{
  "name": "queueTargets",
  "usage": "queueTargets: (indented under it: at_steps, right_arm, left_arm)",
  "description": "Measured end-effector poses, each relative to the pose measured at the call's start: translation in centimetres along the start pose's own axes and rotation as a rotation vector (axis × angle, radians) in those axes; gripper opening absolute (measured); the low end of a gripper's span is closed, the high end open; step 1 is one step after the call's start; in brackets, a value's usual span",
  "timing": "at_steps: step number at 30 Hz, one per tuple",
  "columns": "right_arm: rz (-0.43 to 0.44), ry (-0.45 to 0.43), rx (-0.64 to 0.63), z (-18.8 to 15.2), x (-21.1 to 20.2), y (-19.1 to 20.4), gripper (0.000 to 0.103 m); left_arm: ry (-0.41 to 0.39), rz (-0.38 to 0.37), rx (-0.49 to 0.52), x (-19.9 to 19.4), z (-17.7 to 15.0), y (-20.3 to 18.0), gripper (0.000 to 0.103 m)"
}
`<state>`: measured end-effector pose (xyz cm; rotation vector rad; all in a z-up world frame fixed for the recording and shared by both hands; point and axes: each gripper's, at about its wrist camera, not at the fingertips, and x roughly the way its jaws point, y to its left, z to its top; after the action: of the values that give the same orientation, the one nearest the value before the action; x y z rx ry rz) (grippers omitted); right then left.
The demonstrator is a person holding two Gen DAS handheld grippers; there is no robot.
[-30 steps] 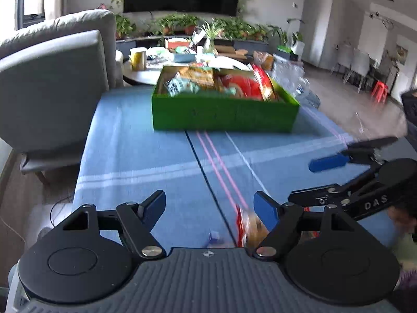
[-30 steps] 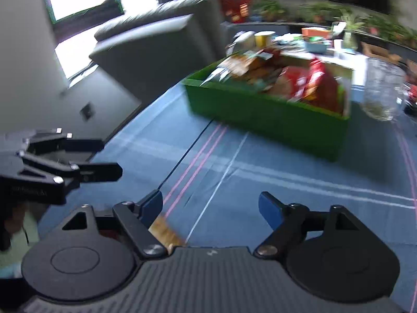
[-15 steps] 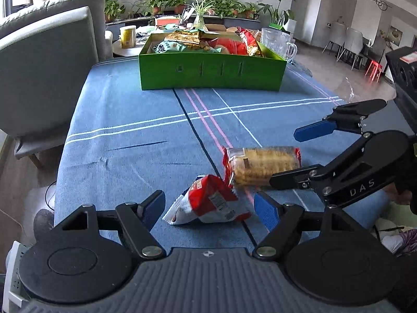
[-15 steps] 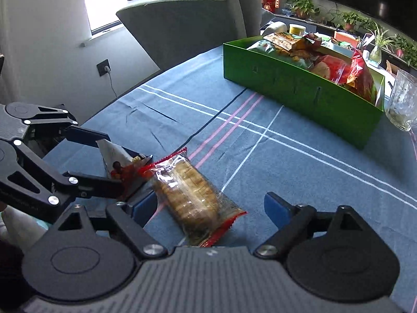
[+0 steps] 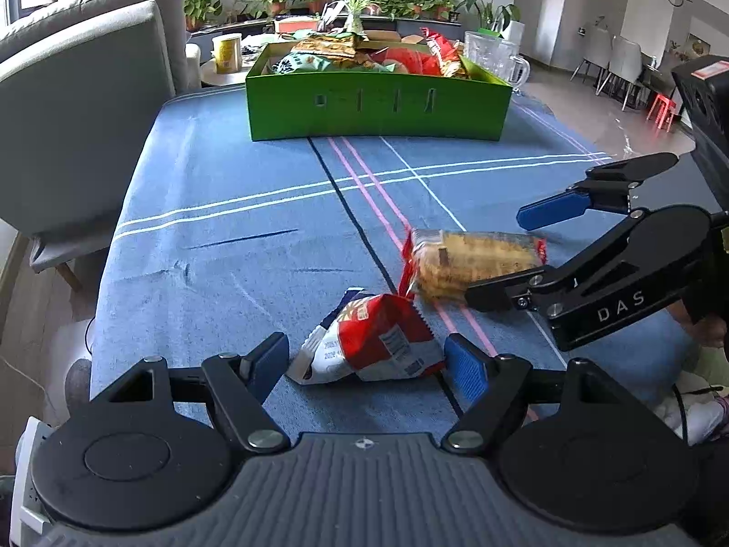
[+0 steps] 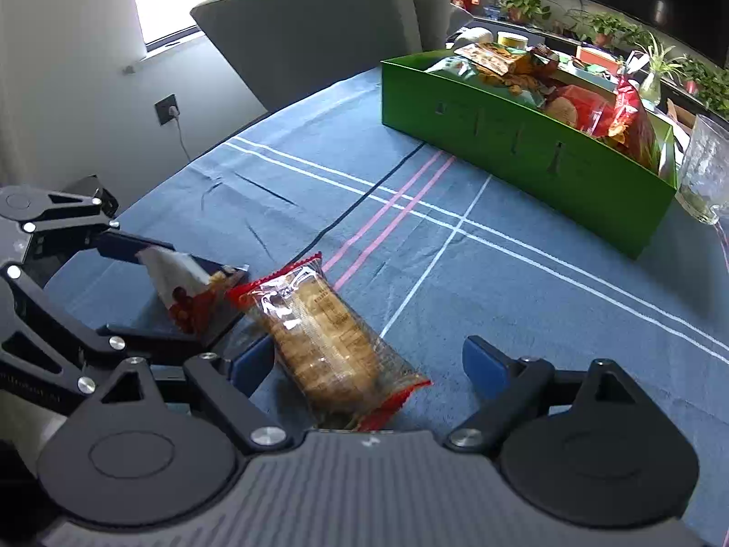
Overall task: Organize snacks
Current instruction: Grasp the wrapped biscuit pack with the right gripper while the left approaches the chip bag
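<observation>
The red-and-white snack bag [image 5: 371, 344] lies on the blue tablecloth [image 5: 237, 246] between the spread fingers of the left gripper [image 5: 367, 362], unpinched. Just beside it, the clear cracker pack [image 6: 325, 335] lies between the right gripper [image 6: 373, 367] fingers, also parted and not pressing. The green box [image 5: 378, 107] of snacks stands well apart at the far end.

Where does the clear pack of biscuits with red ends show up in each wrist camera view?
Left wrist view: biscuit pack, right of centre, beside the right tool.
Right wrist view: biscuit pack, bottom centre, between that tool's fingers.
Shared landmark: green box behind.
</observation>
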<state>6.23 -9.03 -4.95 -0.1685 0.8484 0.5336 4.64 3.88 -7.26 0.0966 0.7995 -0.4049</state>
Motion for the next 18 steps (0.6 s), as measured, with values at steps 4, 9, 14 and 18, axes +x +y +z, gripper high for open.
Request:
queueTargets:
  at_steps: [4, 9, 14, 18]
  right_arm:
    - [-0.043, 0.001, 0.038, 0.2, 0.3, -0.5, 0.087]
    - [-0.086, -0.004, 0.11, 0.2, 0.3, -1.7, 0.087]
    - [-0.088, -0.018, 0.129, 0.1, -0.3, -2.2, 0.087]
    - [-0.085, -0.026, 0.13, 0.2, -0.5, -2.2, 0.087]
  left_arm:
    - [-0.004, 0.029, -0.002, 0.6, 0.7, -0.1, 0.073]
    - [-0.011, 0.084, 0.02, 1.8, 1.9, -0.6, 0.073]
    - [-0.011, 0.084, -0.003, 1.4, 1.4, -0.3, 0.073]
    - [-0.018, 0.089, -0.013, 0.3, 1.0, 0.1, 0.073]
